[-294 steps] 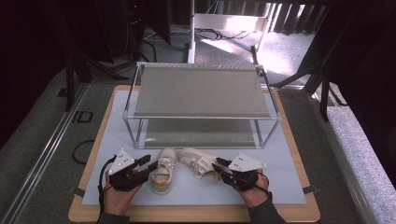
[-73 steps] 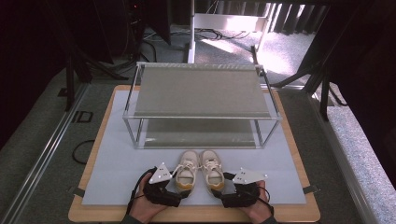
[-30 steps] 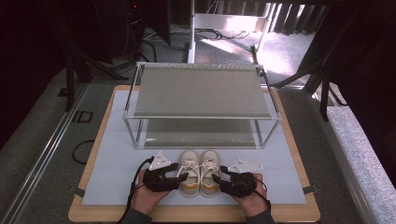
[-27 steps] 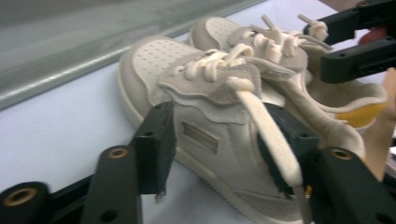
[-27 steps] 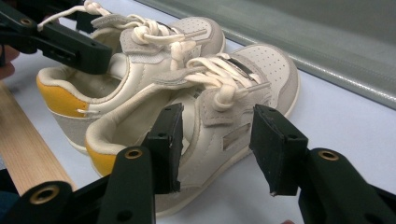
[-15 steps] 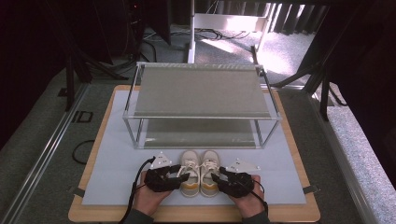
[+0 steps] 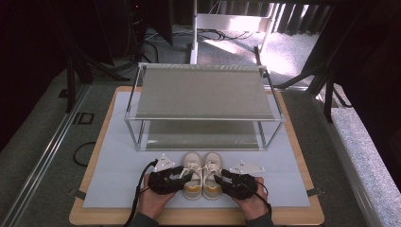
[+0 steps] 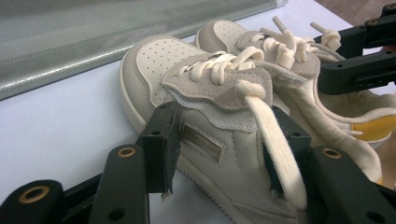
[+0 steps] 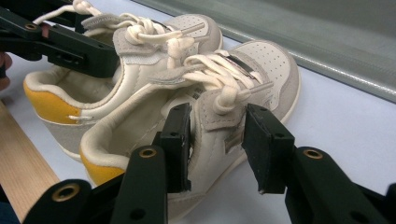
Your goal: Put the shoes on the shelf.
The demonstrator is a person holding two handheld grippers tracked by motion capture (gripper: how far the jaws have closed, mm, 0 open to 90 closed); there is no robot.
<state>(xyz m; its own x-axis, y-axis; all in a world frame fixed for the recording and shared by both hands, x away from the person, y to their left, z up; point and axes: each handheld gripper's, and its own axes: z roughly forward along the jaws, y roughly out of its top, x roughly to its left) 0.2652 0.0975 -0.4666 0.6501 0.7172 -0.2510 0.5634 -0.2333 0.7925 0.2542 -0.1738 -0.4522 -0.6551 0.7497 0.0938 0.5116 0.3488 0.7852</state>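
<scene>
The left claw (image 8: 219,154) straddles the left shoe (image 8: 201,116) across its laced middle; its jaws have just been closing, one pad against the outer side and the other at the tongue and a trailing lace. The right claw (image 9: 217,144) does the same to the right shoe (image 9: 219,107), its jaws also closing in, one pad inside the collar by the tongue, the other on the outer side. Whether the pads already press firmly or merely touch is hard to tell, but each shoe sits squarely between its jaws.

Both shoes stand paired, toes pointing at the shelf rack (image 7: 203,101), just in front of its lower shelf, on the pale mat (image 7: 118,165) that covers the worktop (image 7: 198,216). Seen from above, the left claw (image 7: 176,176) and right claw (image 7: 228,179) flank the pair from the near side, the hands behind them.

By my judgement, the lining-up is done and the gripping is under way; lifting the shoes and setting them on the rack is all still ahead.

Both shelves of the rack look bare. What may hinder is the rack's front bottom rail (image 7: 203,149) and its upright posts just beyond the toes, and the loose lace (image 8: 275,140) under the left claw's pad, which could slip or snag.
</scene>
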